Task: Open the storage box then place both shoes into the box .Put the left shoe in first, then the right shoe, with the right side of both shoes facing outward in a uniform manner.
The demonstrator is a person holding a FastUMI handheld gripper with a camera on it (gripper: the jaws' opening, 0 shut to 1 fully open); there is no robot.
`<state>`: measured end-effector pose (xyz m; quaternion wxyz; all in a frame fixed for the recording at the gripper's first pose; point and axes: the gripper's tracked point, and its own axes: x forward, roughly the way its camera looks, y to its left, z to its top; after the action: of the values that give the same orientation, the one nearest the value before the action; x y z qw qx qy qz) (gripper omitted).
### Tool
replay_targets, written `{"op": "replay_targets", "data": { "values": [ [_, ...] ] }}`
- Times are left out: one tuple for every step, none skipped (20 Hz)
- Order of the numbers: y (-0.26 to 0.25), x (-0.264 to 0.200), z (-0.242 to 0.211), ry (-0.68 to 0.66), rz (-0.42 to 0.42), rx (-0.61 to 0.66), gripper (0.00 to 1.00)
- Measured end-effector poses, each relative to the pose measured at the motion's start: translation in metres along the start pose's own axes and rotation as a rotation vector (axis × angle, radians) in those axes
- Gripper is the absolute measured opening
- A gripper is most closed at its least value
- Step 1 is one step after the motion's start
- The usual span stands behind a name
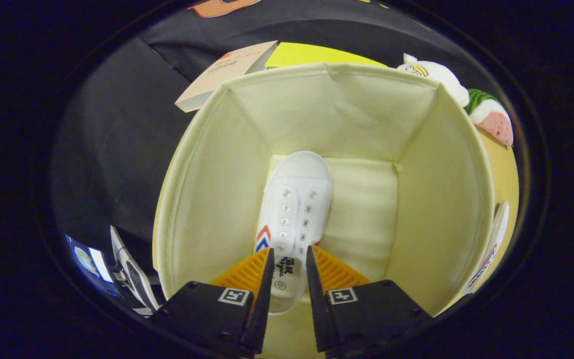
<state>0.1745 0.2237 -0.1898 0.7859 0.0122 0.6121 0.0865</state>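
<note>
Gripper view, gripper [289, 259] gripping shoe [294, 204] heel, toe pointing away

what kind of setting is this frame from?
Likely a staged recording booth, not a home: black cloth wall, an open cream fabric storage box holding a white canvas shoe, plush toys beside it, gripper over the shoe's heel.

The cream fabric storage box [207, 199] stands open; a white shoe [294, 204] lies on its floor, toe toward the far wall; a second shoe [489, 252] lies outside the box's right wall
</note>
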Motion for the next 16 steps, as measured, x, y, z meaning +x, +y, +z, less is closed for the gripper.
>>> {"op": "replay_targets", "data": {
  "values": [
    [-0.003, -0.008, -0.004, 0.011, -0.015, -0.021, 0.48],
    [-0.003, -0.013, -0.005, 0.008, -0.021, -0.041, 0.53],
    [-0.007, -0.02, -0.004, -0.011, -0.041, -0.049, 0.59],
    [-0.011, -0.028, -0.002, -0.035, -0.057, -0.064, 0.59],
    [-0.012, -0.036, -0.001, -0.054, -0.055, -0.07, 0.59],
    [-0.009, -0.042, -0.003, -0.069, -0.038, -0.057, 0.59],
    [-0.008, -0.049, -0.004, -0.083, -0.023, -0.049, 0.59],
    [-0.009, -0.057, -0.004, -0.102, -0.015, -0.044, 0.59],
    [-0.011, -0.064, -0.006, -0.123, -0.017, -0.041, 0.59],
    [-0.015, -0.07, -0.007, -0.143, -0.024, -0.037, 0.59],
    [-0.018, -0.076, -0.01, -0.165, -0.026, -0.033, 0.6],
    [-0.02, -0.081, -0.013, -0.18, -0.023, -0.028, 0.6],
    [-0.023, -0.087, -0.018, -0.195, -0.014, -0.016, 0.6],
    [-0.026, -0.093, -0.022, -0.21, -0.005, -0.002, 0.6],
    [-0.032, -0.1, -0.026, -0.225, -0.005, 0.006, 0.6],
    [-0.04, -0.105, -0.029, -0.243, -0.009, 0.009, 0.6]
  ]
}}
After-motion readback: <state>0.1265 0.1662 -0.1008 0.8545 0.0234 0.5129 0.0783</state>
